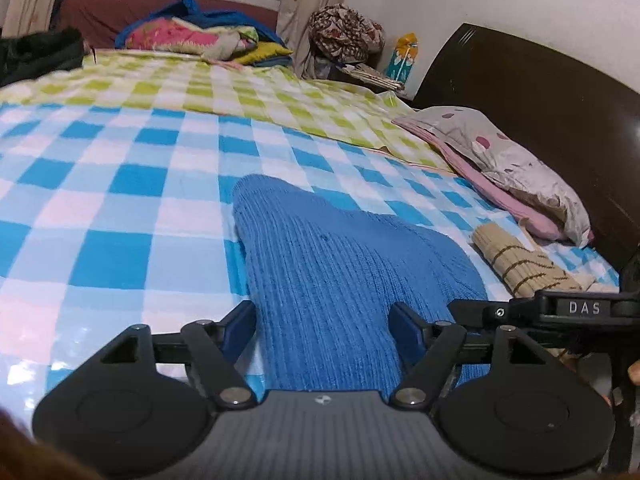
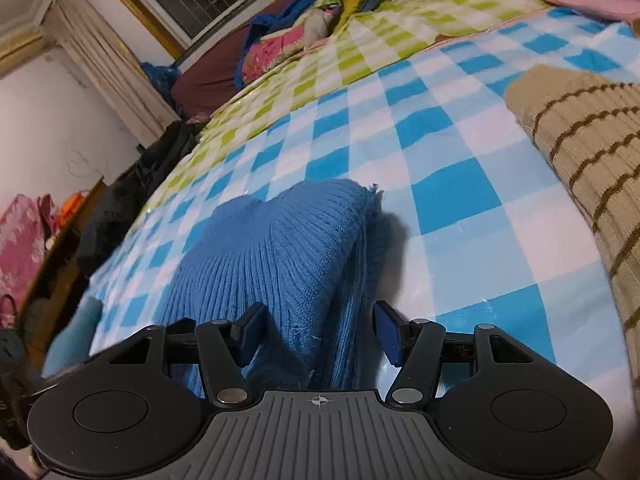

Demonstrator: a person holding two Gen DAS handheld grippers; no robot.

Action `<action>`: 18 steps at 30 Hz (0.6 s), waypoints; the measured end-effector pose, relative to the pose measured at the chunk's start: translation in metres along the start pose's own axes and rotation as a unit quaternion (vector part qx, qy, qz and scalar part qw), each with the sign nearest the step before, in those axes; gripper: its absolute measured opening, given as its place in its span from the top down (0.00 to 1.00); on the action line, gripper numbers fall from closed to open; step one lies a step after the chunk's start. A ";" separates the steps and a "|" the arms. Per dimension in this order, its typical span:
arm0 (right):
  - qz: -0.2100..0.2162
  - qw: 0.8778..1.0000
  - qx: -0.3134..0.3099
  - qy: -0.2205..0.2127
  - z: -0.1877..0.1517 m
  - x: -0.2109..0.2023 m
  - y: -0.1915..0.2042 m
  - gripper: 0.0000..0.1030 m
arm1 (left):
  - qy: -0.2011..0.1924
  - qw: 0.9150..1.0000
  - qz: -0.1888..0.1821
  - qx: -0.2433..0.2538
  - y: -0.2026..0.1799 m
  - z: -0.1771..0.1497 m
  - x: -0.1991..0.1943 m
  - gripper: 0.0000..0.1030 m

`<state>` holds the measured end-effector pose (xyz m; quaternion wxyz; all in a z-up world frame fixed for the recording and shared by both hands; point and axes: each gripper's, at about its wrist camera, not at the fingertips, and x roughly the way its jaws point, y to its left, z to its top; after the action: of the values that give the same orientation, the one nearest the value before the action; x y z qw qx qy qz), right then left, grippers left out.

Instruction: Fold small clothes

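On the bed's blue-and-white checked sheet (image 1: 120, 200), the left view shows a blue ribbed knit garment (image 1: 332, 264) running lengthwise away between the left gripper's (image 1: 322, 328) spread fingers; a beige striped knit (image 1: 520, 264) lies beside, its near end hidden. In the right view, the right gripper's (image 2: 320, 334) fingers are spread, pinching nothing, the garment's (image 2: 280, 252) near edge cut off.

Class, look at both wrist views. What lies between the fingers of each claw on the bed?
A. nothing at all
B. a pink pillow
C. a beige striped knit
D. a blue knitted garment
D: the blue knitted garment runs between the open fingers of the left claw and the right claw, pads not pressing it.
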<state>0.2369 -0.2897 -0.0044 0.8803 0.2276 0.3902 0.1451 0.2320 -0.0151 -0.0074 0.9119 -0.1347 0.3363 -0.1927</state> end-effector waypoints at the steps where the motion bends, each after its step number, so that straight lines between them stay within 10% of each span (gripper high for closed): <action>1: 0.002 1.000 0.003 0.001 -0.001 0.000 0.000 0.43 | 0.001 1.000 -0.002 0.002 -0.001 0.000 0.000 0.24; 14: 0.032 0.998 0.046 0.023 -0.001 0.001 -0.009 0.38 | 0.007 1.000 -0.008 0.016 -0.008 -0.003 -0.004 0.28; 18: 0.063 0.995 0.066 0.035 -0.010 0.002 -0.009 0.56 | 0.008 1.000 -0.013 0.026 -0.011 -0.007 -0.015 0.34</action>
<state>0.2314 -0.2937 -0.0166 0.8382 0.3044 0.4143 0.1819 0.2140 -0.0187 -0.0001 0.9099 -0.1139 0.3369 -0.2137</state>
